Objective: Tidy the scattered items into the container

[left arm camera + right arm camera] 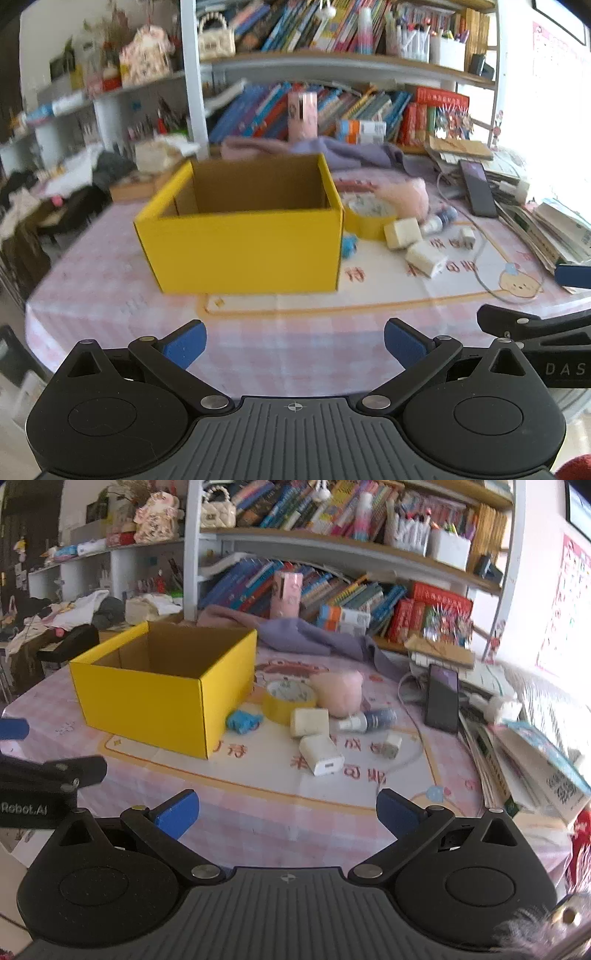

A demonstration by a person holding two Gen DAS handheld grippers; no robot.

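Both grippers hang low over the near edge of the table, each with its blue fingers spread wide and nothing between them: the left gripper [294, 341] faces the box, and the right gripper [287, 812] faces the clutter. Going left to right, the yellow box [155, 698] stands open on the pink cloth [280, 812], and what shows of its inside is bare cardboard, though the near wall hides its floor. Just beside its right corner lies a small blue toy [242, 720], then a yellow tape roll [289, 700] with a pink plush [340, 692] right behind it. Nearer sit two white chargers [309, 722] [322, 755], one behind the other, then a small bottle [365, 720] on its side, and a little white plug [391, 745] on its cable. A phone [441, 698] lies further right, by the stacked books. By my reading the tidying has barely begun: every loose item is outside the box, all of them to its right, so the whole job remains.
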